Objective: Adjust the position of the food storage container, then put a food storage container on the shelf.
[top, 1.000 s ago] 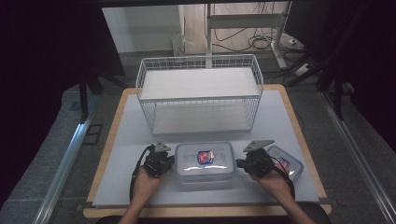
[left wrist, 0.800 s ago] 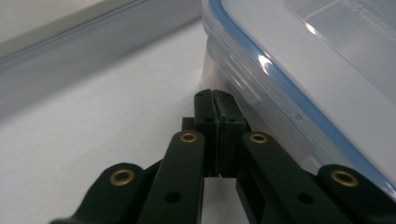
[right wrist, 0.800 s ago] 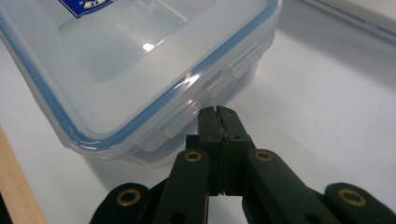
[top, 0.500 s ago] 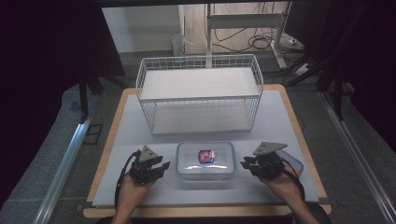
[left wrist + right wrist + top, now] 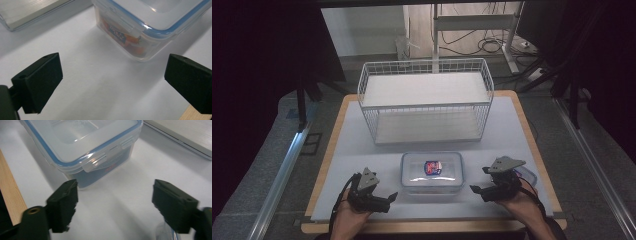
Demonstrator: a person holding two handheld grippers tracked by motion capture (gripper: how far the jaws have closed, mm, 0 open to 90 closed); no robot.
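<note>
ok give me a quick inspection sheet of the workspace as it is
surface: white mat on a wood-edged table, bare around the items
job's things: clear lidded container, blue seal, lid on, a packet inside; white wire basket behind it
clutter: second clear lid or tub beside the right hand
grippers: left gripper and right gripper flank the container, fingers apart, holding nothing
cables: black lead at the left gripper; more on the floor beyond the table
surroundings: dark, metal stand legs behind the table
</note>
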